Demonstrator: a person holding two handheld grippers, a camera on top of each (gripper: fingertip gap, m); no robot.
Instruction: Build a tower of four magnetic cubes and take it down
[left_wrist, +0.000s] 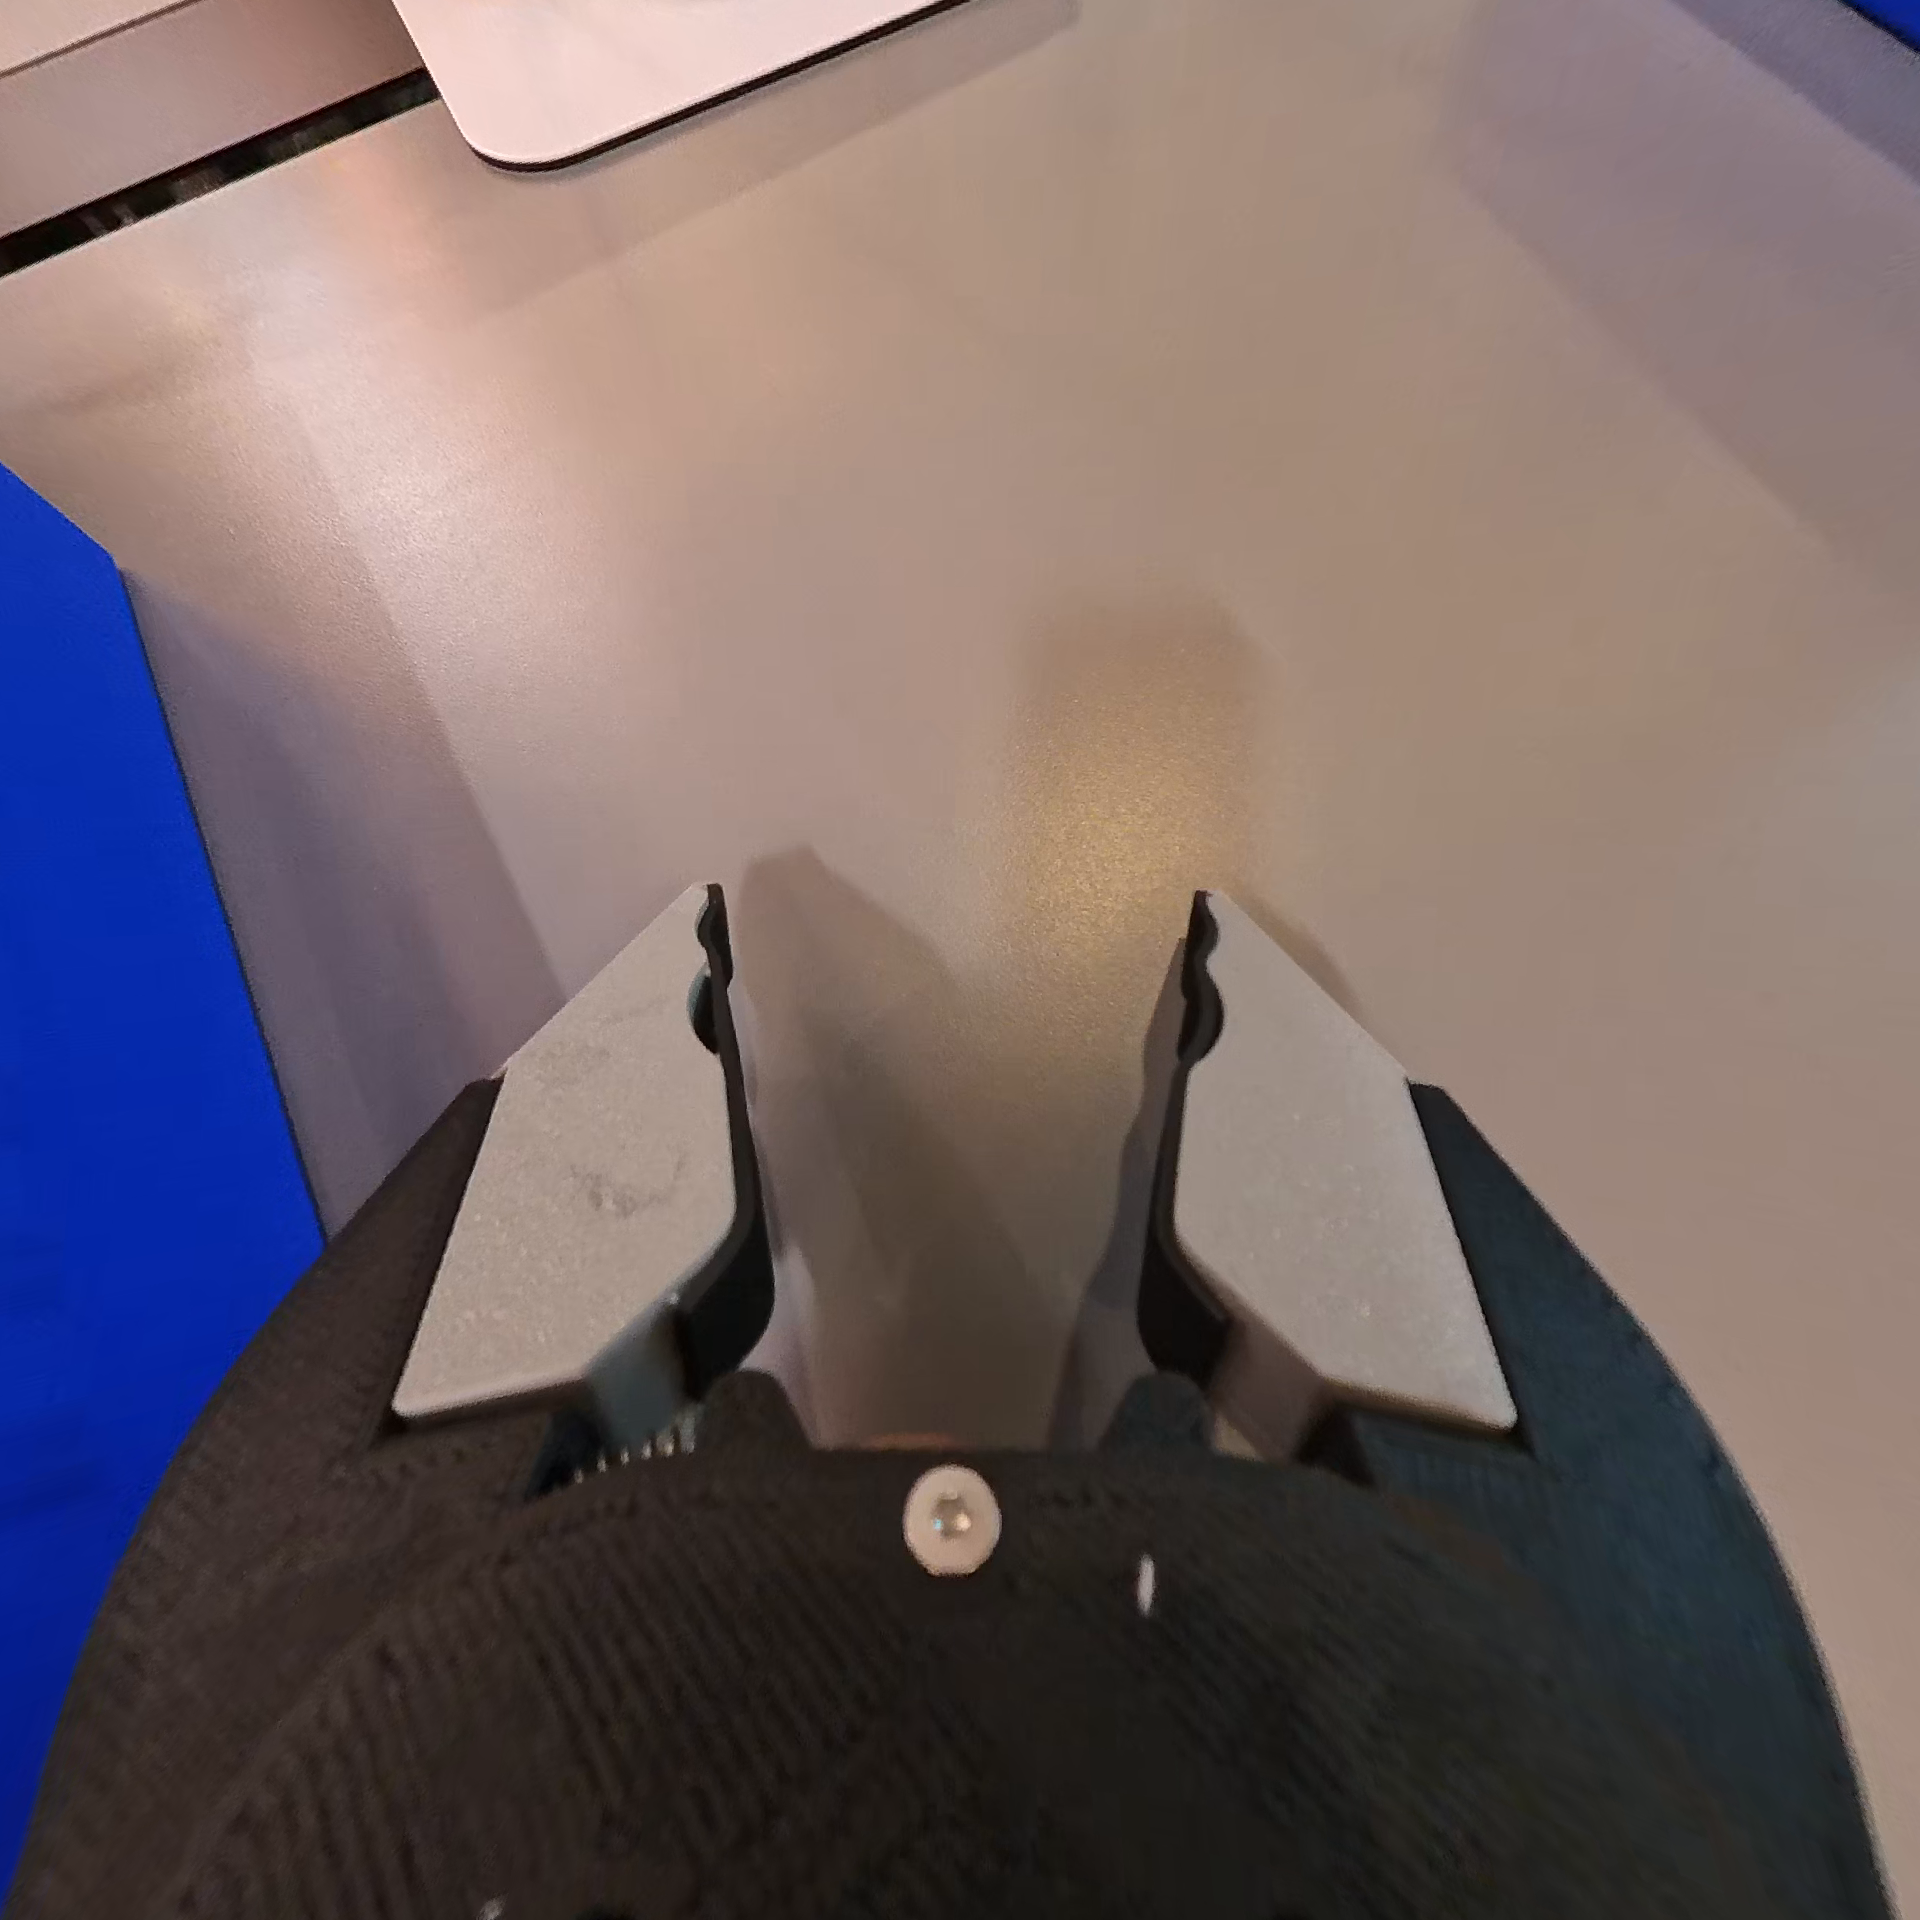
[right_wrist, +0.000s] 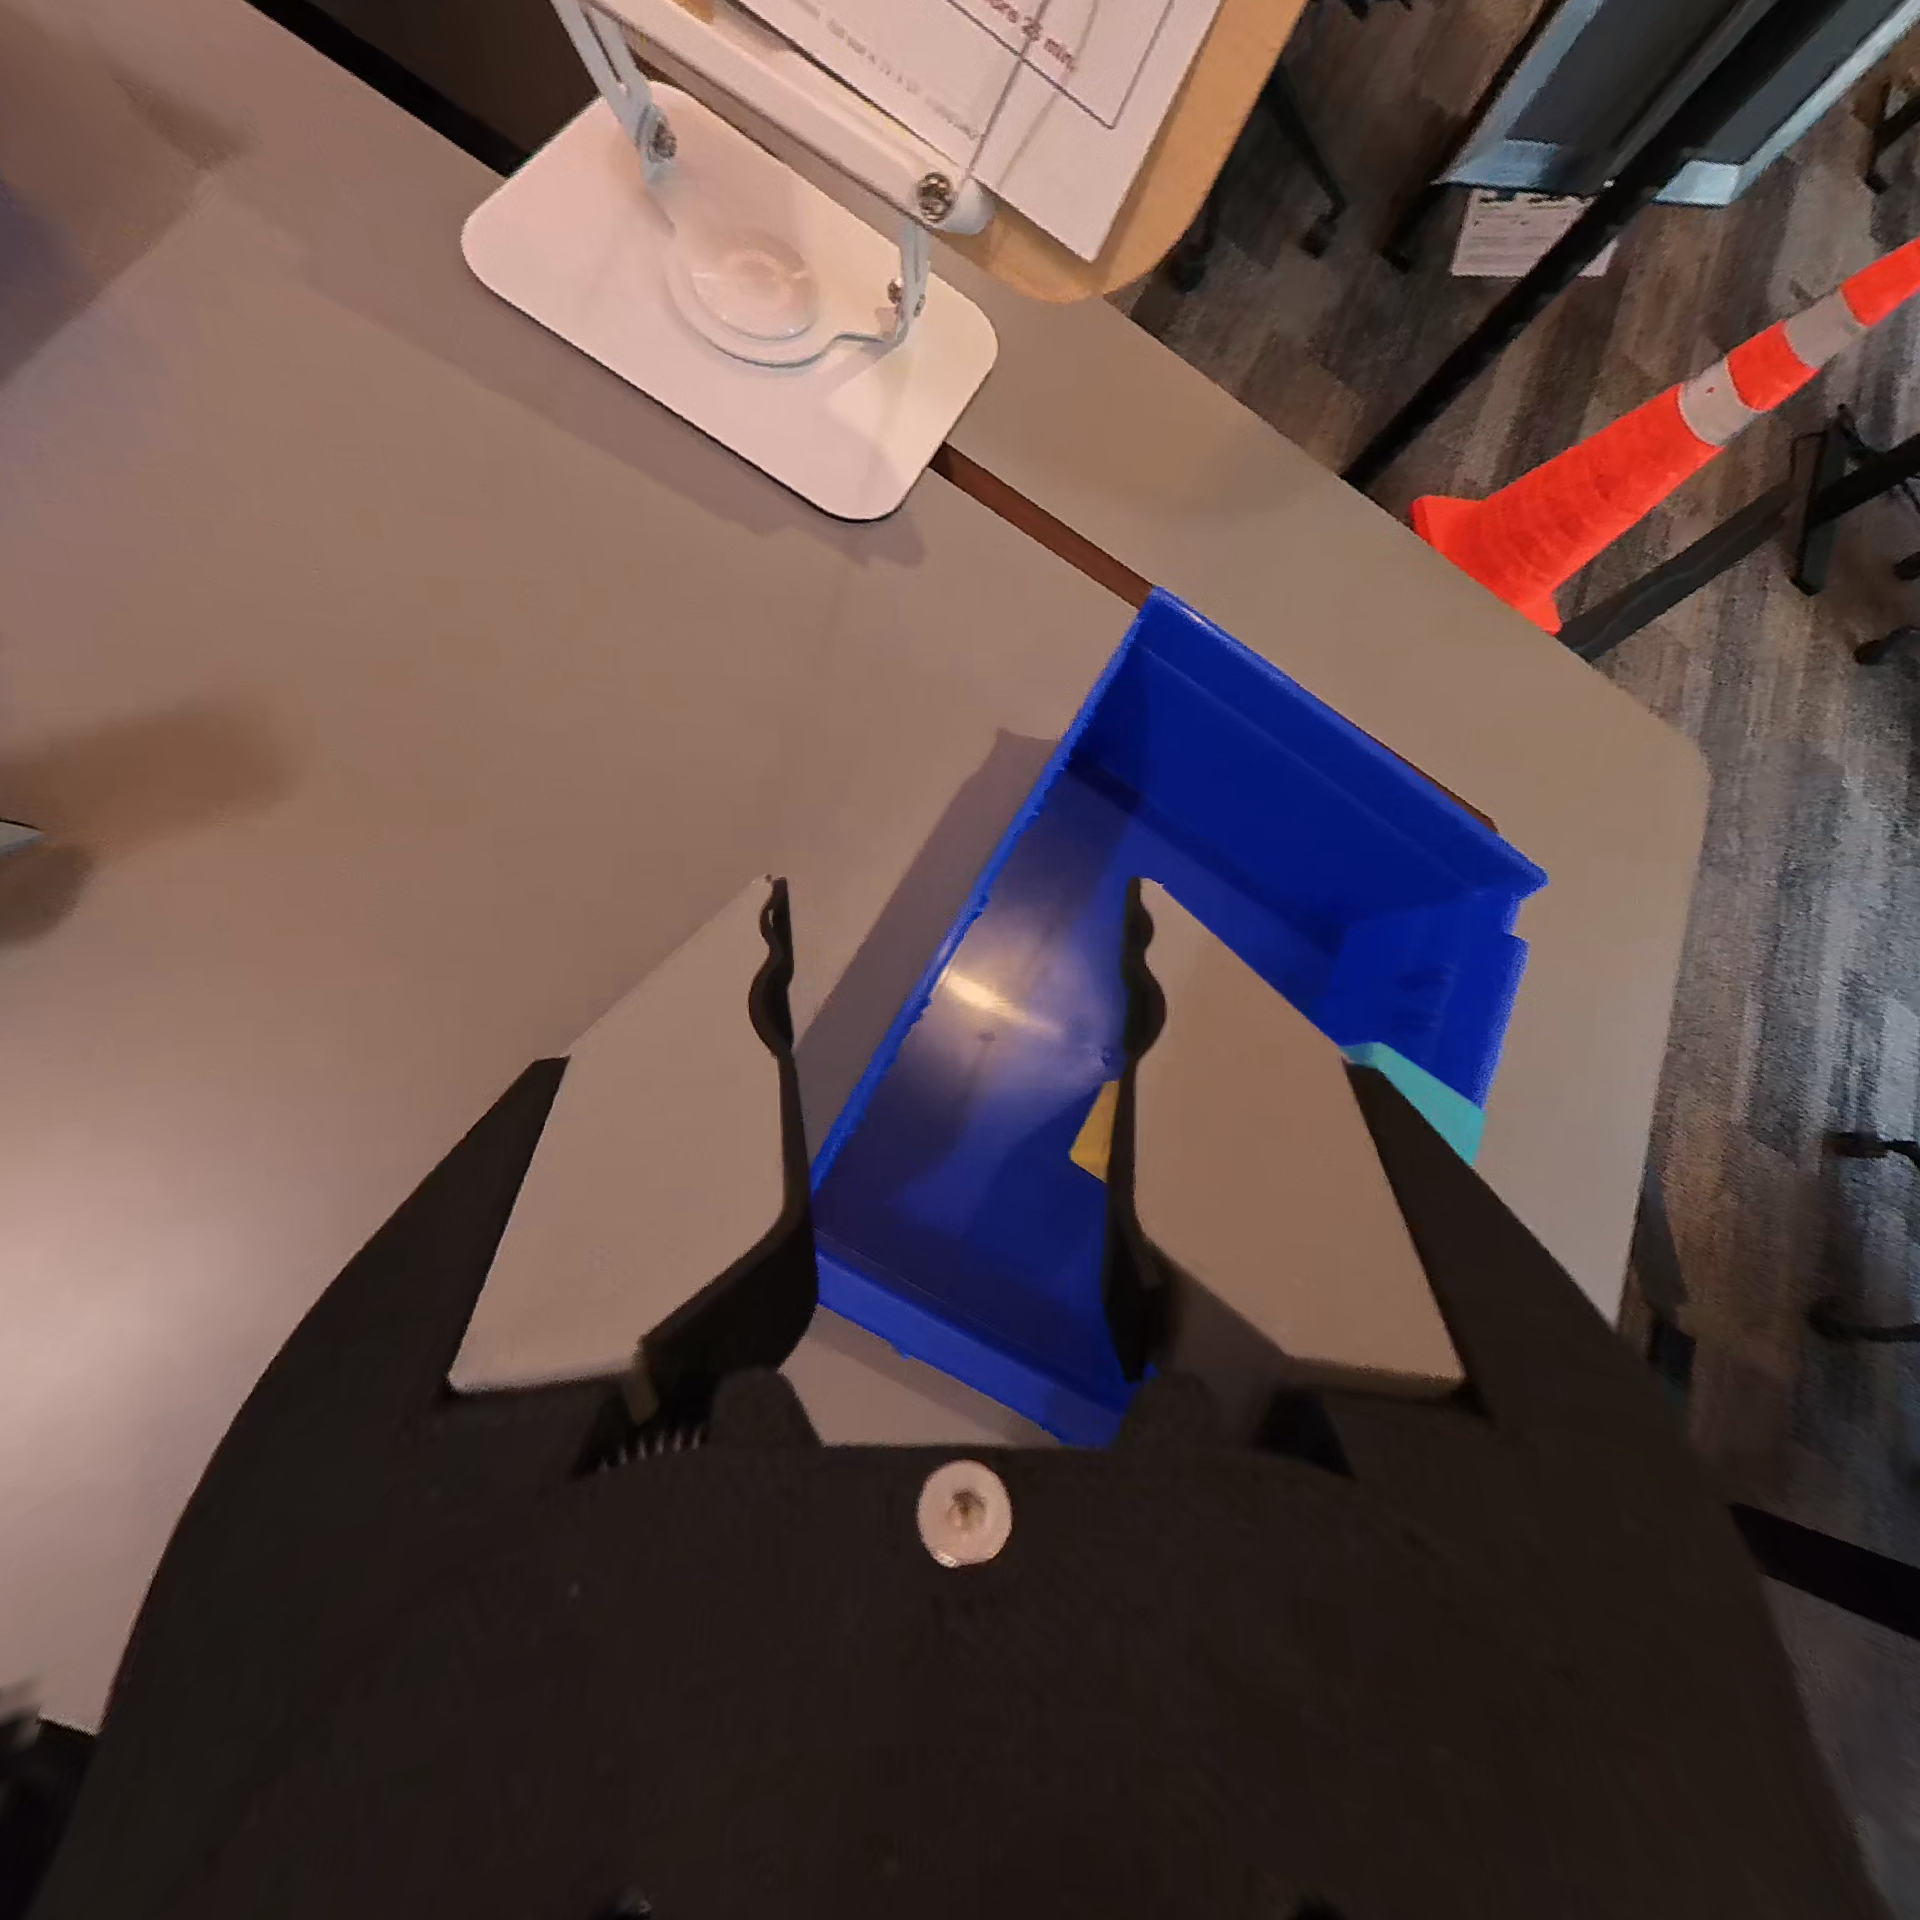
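Note:
My left gripper (left_wrist: 956, 904) is open and empty, close above the bare grey table (left_wrist: 935, 468). No cube shows in the left wrist view. My right gripper (right_wrist: 951, 894) is open and empty, held above a blue bin (right_wrist: 1299, 790) on the table. Inside the bin a small part of a yellow cube (right_wrist: 1096, 1138) shows beside my right finger. A teal cube (right_wrist: 1439, 1107) shows at the bin's right side, mostly hidden behind the same finger.
A white stand base (right_wrist: 748, 353) with a tilted board sits at the back of the table; its corner also shows in the left wrist view (left_wrist: 644, 73). A blue surface (left_wrist: 94, 831) borders the table on the left. An orange traffic cone (right_wrist: 1621, 457) stands on the floor beyond the table's right edge.

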